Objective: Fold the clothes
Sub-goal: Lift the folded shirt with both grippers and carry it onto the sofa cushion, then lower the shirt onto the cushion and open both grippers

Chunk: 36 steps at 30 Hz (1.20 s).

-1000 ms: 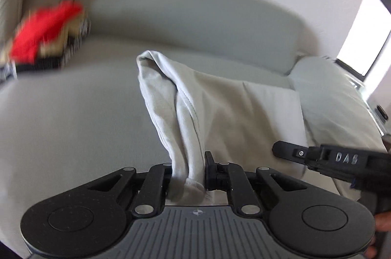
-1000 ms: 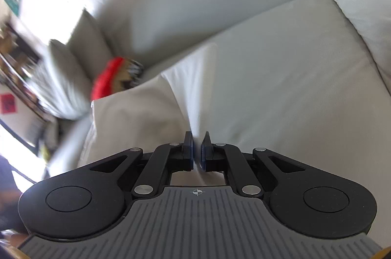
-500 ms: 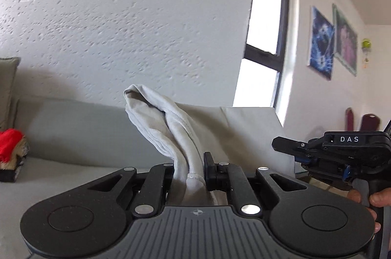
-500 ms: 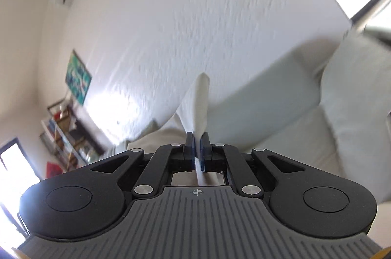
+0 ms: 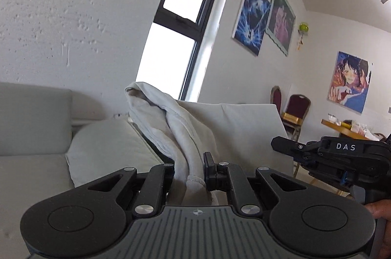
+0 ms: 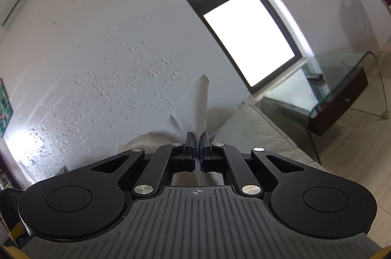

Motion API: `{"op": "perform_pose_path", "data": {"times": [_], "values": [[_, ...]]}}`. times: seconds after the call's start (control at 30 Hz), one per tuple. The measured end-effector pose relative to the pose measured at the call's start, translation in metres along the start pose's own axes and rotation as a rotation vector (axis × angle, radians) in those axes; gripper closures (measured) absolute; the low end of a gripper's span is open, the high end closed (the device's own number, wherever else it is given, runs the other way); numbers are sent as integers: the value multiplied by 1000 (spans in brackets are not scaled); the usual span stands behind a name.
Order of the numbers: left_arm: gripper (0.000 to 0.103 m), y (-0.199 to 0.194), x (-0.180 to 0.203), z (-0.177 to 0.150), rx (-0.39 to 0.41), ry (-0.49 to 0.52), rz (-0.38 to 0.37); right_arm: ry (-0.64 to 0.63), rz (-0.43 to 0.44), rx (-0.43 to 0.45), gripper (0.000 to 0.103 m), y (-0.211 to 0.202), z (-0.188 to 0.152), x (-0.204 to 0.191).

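Observation:
A pale beige garment point(image 5: 180, 127) is held up in the air between both grippers. My left gripper point(image 5: 189, 170) is shut on a thick bunched hem of it, and the cloth stretches flat to the right toward the other tool. My right gripper point(image 6: 197, 146) is shut on a thin corner of the same garment point(image 6: 195, 100), which sticks up past the fingertips. In the left wrist view the right gripper point(image 5: 276, 144) shows as a black tool marked DAS at the right edge, with a hand point(image 5: 381, 210) below it.
A light grey sofa point(image 5: 31, 117) with a cushion point(image 5: 102, 144) lies low at the left. A glass side table point(image 6: 342, 83) stands by the window point(image 6: 246, 39). Red chairs point(image 5: 295, 110) and a wooden table point(image 5: 342, 129) are far right.
Both grippers have risen from the sofa seat and swung to the right with the garment held between them. The red item and the seat have dropped out of view.

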<state>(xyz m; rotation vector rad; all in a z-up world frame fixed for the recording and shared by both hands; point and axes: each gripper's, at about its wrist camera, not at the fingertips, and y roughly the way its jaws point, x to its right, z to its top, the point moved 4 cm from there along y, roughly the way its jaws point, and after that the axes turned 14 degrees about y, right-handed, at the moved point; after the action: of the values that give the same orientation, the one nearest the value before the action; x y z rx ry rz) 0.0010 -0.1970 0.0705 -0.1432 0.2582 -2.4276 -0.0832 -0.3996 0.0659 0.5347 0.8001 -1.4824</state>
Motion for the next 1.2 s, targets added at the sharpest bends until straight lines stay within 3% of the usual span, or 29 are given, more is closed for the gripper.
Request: {"op": "perform_pose_path", "data": {"times": [0.27,0.5,0.53,0.57,0.63,0.7,0.83,0.9,1.0,1.07,1.2], "values": [[93,93,-23,-55,-202,-85,9,83,-128,-89,100,82,-2,76],[92,160,-79,-74,-287,-168,70,108,-220,-125,100,173,6,113],[89,174,-88,-77,-302,-183,80,98,-238,-121,100,189,8,115],[78,188,-97,-81,-326,-195,92,79,-266,-124,100,206,8,119],[66,215,-117,-94,-410,-229,131,33,-347,-149,99,238,5,130],[65,229,-133,-103,-478,-226,196,14,-432,-178,84,256,1,143],[52,209,-144,-101,-481,-146,291,-29,-502,-154,73,240,2,150],[54,194,-140,-98,-472,-103,307,-56,-500,-148,71,221,4,147],[69,175,-120,-97,-459,-46,261,-97,-456,-205,74,192,-2,136],[70,169,-96,-101,-480,16,214,-157,-432,-280,87,180,-19,130],[68,174,-52,-122,-581,183,170,-282,-423,-425,88,159,-55,122]]}}
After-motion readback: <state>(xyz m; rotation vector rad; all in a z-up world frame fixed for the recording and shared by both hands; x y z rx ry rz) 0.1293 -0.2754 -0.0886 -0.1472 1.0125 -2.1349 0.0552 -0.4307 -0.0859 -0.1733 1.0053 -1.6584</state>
